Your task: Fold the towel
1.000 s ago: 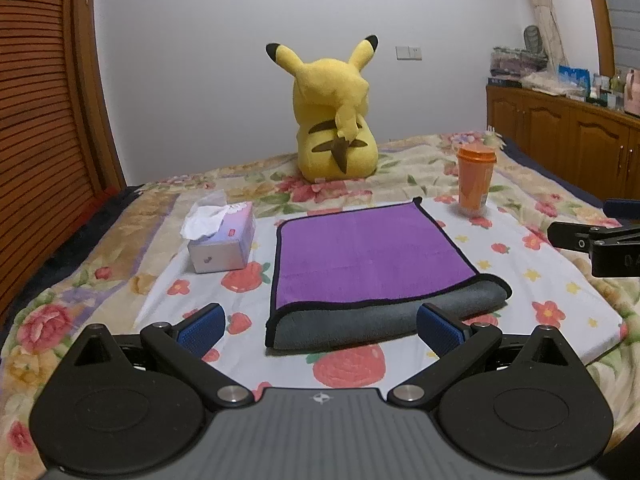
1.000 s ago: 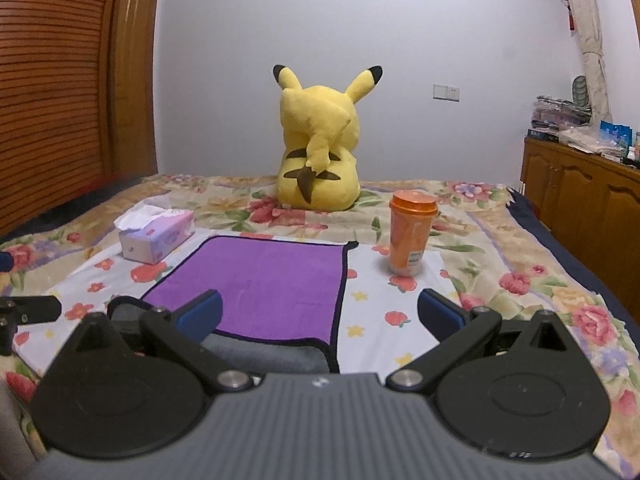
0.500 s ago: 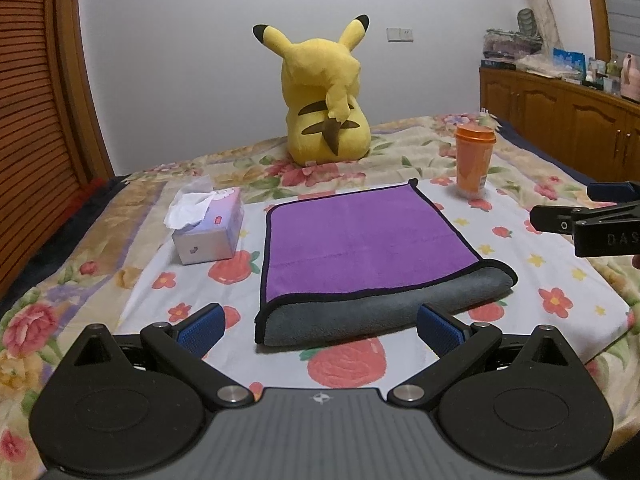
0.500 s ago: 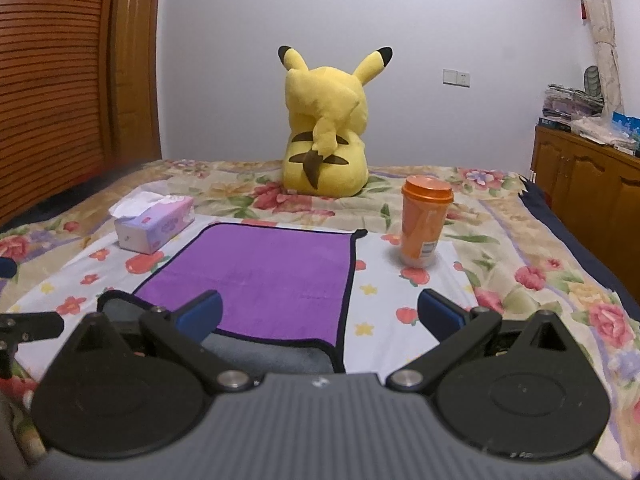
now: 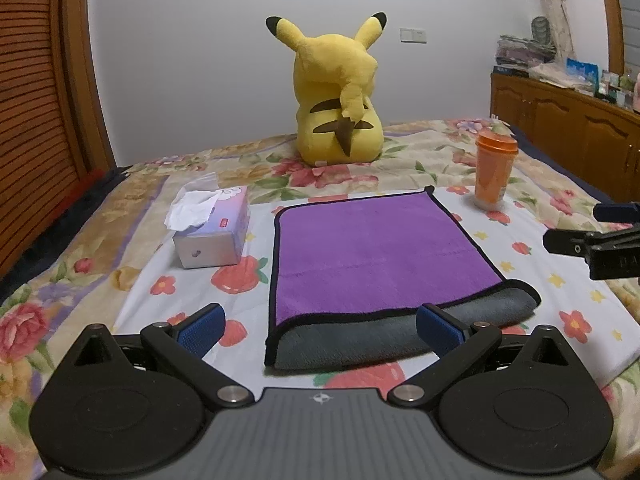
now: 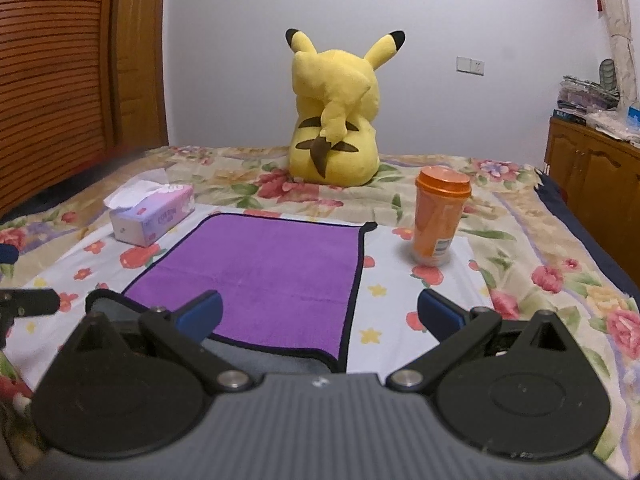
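Plush matt cloth towel [image 5: 372, 248], glossy plastic cup [image 5: 494, 174], wooden cabinet [image 5: 568, 120]

One folded towel [image 5: 372, 248], one tissue box [image 5: 214, 236], one orange cup [image 5: 494, 174], one plush toy [image 5: 338, 92], two tools [image 5: 320, 328].

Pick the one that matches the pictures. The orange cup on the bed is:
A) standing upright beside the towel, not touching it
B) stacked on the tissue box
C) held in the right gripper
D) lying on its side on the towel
A: the orange cup stands upright with its lid on, on the bedsheet past the far right corner of the purple towel, with a strip of sheet between them.
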`<state>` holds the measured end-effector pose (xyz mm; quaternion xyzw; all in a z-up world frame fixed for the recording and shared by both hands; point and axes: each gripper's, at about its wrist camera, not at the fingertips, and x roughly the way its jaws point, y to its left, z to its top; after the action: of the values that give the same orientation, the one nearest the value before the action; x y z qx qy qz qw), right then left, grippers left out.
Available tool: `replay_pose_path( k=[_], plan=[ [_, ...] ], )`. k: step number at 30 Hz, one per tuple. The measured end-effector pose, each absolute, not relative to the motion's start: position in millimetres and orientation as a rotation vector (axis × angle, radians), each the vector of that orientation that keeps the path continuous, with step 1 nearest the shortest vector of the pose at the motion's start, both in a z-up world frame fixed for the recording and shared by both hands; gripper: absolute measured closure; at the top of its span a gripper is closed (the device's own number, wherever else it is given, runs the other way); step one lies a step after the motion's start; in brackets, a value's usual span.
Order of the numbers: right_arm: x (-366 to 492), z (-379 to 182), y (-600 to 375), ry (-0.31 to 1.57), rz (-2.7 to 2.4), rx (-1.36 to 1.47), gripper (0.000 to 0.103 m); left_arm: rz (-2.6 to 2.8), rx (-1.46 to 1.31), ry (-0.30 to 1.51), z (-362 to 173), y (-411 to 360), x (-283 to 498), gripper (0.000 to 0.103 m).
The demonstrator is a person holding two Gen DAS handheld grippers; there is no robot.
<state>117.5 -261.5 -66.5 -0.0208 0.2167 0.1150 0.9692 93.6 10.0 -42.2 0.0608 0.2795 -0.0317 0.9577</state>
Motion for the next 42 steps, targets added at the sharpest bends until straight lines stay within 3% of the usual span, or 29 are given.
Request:
replay_pose_path(
  k=[33, 35, 37, 42],
  plan=[
    [184.3, -112.7, -248.6, 0.731, 0.355, -0.074, 0.000, -0.073, 0.082, 0.786, -97.1, 57.3, 189.9, 0.011],
    [186.1, -115.8, -248.1, 0.751, 0.361, -0.074, 0.003, -0.080, 0.076, 0.807, -102.2, 58.8, 192.9, 0.013],
    [188.1, -118.6, -248.4, 0.774, 0.368, -0.069, 0.014, -0.086, 0.065, 0.824, -105.7, 60.2, 194.1, 0.015],
    [190.1, -121.3, -252.3, 0.807, 0.379, -0.053, 0.016, -0.111, 0.043, 0.858, -110.3, 61.8, 194.9, 0.024]
  ],
)
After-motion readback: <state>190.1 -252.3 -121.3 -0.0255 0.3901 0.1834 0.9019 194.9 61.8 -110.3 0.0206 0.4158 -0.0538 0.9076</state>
